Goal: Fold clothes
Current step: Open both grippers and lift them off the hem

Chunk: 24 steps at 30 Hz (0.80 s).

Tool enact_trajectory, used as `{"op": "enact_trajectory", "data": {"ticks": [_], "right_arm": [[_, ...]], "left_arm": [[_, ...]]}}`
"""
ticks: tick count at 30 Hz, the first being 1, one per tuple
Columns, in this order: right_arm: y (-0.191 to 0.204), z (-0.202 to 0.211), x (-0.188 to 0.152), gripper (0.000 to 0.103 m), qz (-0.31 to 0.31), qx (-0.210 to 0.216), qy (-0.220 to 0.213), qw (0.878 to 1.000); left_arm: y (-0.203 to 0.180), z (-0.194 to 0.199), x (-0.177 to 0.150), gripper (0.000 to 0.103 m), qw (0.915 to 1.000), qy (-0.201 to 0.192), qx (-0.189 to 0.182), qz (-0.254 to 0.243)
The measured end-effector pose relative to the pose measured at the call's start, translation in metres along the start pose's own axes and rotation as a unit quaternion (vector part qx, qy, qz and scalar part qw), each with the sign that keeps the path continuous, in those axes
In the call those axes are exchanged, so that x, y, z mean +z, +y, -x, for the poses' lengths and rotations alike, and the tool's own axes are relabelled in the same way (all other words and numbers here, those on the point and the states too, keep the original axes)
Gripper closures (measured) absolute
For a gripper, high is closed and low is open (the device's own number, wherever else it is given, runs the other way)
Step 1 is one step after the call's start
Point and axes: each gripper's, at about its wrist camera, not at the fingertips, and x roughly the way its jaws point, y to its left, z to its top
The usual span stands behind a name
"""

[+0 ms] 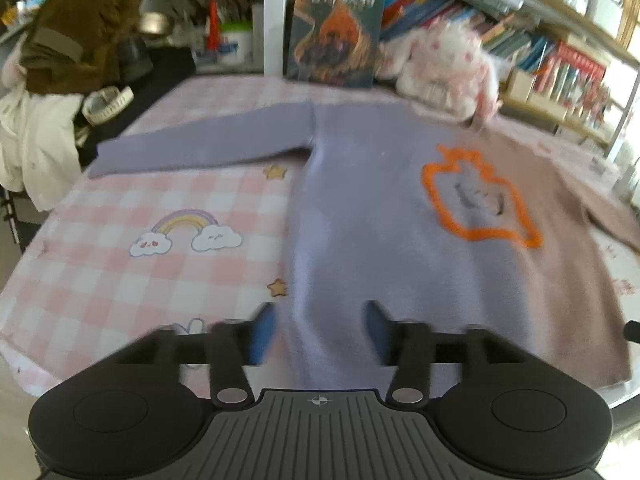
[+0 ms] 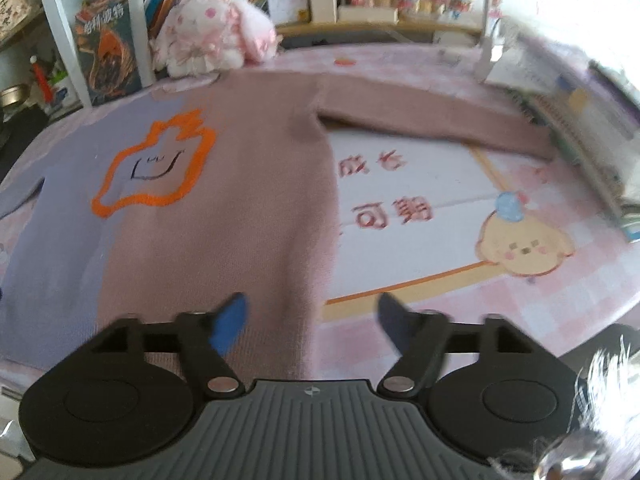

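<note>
A two-tone sweater [image 1: 360, 208] lies flat on the table, lavender on its left half, brown on its right, with an orange outline figure [image 1: 476, 196] on the chest. Both sleeves are spread out sideways. My left gripper [image 1: 320, 332] is open above the lavender side's lower hem. In the right wrist view the sweater [image 2: 224, 200] shows its brown half and brown sleeve [image 2: 440, 120]. My right gripper [image 2: 312, 320] is open, over the brown side's lower right edge. Neither holds anything.
A pink checked cloth with cartoon prints [image 1: 120, 264] covers the table. A white-pink plush rabbit [image 2: 212, 28] and a standing book [image 1: 336, 28] sit at the far edge. Bookshelves stand behind. Clothes pile [image 1: 52, 80] at far left; stacked books [image 2: 592, 140] at right.
</note>
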Motion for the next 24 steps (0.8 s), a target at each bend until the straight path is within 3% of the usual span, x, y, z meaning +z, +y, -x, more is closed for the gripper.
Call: {"op": "enact_trajectory", "data": {"ticks": [2, 6, 18, 24], "right_arm": [[0.002, 0.009, -0.001, 0.018, 0.008, -0.001, -0.014, 1.000], [0.009, 0.021, -0.003, 0.014, 0.025, -0.002, -0.035, 0.999], [0.036, 0.023, -0.015, 0.011, 0.057, 0.012, -0.041, 0.997], [0.048, 0.024, -0.018, 0.011, 0.042, -0.010, -0.043, 0.998]], "left_arm": [[-0.013, 0.011, -0.003, 0.026, 0.9996, -0.018, 0.008, -0.019], [-0.037, 0.025, -0.007, 0.020, 0.9972, -0.036, 0.024, -0.061], [-0.042, 0.021, -0.016, 0.018, 0.9951, -0.020, 0.025, -0.094], [-0.026, 0.009, -0.009, 0.018, 0.9933, -0.017, -0.005, -0.114]]}}
